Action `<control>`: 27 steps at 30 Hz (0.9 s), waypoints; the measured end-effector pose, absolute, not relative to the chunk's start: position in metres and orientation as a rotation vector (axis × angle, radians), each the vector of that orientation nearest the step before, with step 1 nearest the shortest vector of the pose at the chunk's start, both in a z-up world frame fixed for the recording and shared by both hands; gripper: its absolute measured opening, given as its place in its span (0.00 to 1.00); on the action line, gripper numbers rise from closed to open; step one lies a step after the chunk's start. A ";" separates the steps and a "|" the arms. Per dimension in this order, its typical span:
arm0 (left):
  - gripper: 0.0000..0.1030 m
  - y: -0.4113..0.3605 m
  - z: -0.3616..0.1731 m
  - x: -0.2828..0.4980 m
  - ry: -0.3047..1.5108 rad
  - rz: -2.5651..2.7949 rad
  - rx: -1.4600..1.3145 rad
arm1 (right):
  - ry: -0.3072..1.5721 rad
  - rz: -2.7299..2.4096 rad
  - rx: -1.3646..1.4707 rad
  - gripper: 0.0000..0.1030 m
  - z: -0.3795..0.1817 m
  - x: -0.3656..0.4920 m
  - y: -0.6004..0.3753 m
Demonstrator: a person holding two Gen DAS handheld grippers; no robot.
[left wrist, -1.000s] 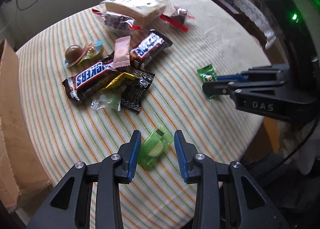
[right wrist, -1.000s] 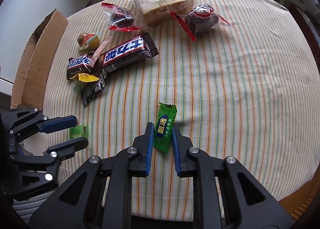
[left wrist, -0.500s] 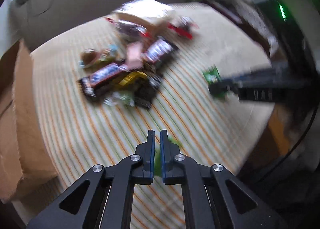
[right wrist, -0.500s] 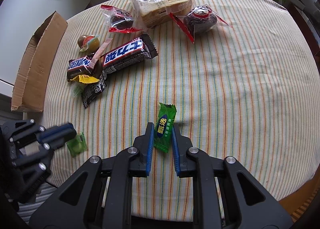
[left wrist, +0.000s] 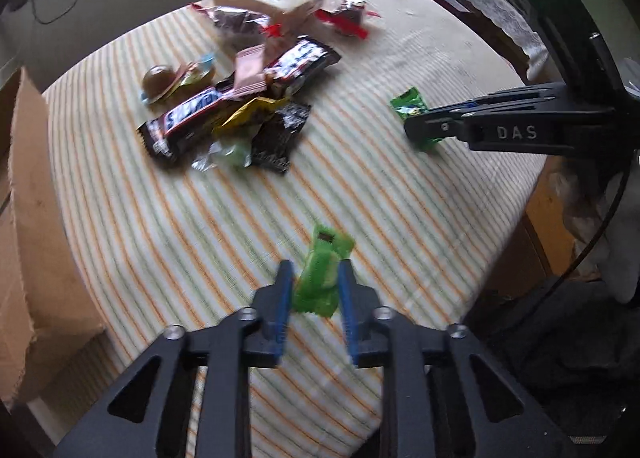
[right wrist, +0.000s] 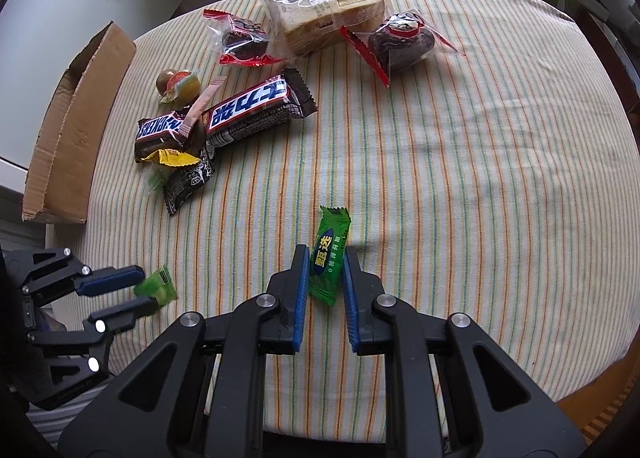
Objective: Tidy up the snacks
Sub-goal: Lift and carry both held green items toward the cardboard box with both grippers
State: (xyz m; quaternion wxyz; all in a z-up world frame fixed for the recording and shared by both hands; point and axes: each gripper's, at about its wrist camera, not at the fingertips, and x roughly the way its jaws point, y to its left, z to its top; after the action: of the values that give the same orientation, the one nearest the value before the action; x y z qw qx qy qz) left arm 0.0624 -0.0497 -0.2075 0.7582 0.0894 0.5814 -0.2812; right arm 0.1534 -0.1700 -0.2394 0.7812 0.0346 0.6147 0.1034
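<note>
My left gripper (left wrist: 314, 278) is open, its blue pads either side of a small light-green candy packet (left wrist: 323, 270) lying near the table's front edge; the same packet shows in the right wrist view (right wrist: 157, 285). My right gripper (right wrist: 325, 260) is shut on a green candy wrapper (right wrist: 329, 252) resting on the striped tablecloth (right wrist: 460, 146); that wrapper also shows in the left wrist view (left wrist: 412, 110). A pile of snacks sits further back: two Snickers bars (right wrist: 256, 108), a yellow wrapper (right wrist: 172, 157) and a black packet (right wrist: 188, 182).
A bread bag (right wrist: 324, 6) and two red-edged cake packets (right wrist: 400, 40) lie at the far side. A round wrapped sweet (right wrist: 178, 85) sits left of the pile. A cardboard box (right wrist: 76, 126) stands at the table's left edge.
My left gripper shut on the light-green packet half a second ago and has now opened again, with the packet lying between its pads. The right gripper has stayed shut on the green wrapper.
</note>
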 end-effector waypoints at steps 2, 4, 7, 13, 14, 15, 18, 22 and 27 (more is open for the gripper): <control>0.35 -0.055 -0.209 0.065 1.267 -0.609 0.210 | 1.330 0.225 0.074 0.16 -0.239 0.154 -0.169; 0.35 -0.058 -0.209 0.067 1.266 -0.606 0.210 | 1.332 0.227 0.073 0.16 -0.239 0.155 -0.169; 0.36 -0.069 -0.213 0.067 1.251 -0.611 0.286 | 1.334 0.228 0.068 0.16 -0.239 0.157 -0.167; 0.20 -0.062 -0.213 0.064 1.221 -0.570 0.268 | 1.332 0.231 0.062 0.16 -0.239 0.159 -0.167; 0.20 -0.057 -0.211 0.064 1.222 -0.560 0.235 | 1.331 0.231 0.061 0.16 -0.238 0.159 -0.167; 0.20 -0.054 -0.211 0.066 1.222 -0.549 0.195 | 1.329 0.232 0.060 0.16 -0.238 0.159 -0.167; 0.20 -0.043 -0.206 0.067 1.204 -0.491 0.110 | 1.319 0.233 0.058 0.13 -0.236 0.160 -0.168; 0.20 -0.031 -0.195 0.067 1.173 -0.441 0.011 | 1.308 0.241 0.070 0.12 -0.228 0.162 -0.170; 0.20 -0.022 -0.187 0.065 1.141 -0.406 -0.045 | 1.287 0.262 0.026 0.12 -0.220 0.165 -0.162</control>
State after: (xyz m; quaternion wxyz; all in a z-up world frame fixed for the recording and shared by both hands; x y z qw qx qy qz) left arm 0.0654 -0.0219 -0.1873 0.8220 -0.0213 0.5362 -0.1906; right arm 0.1650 -0.1621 -0.2200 0.7921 0.0122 0.5980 0.1216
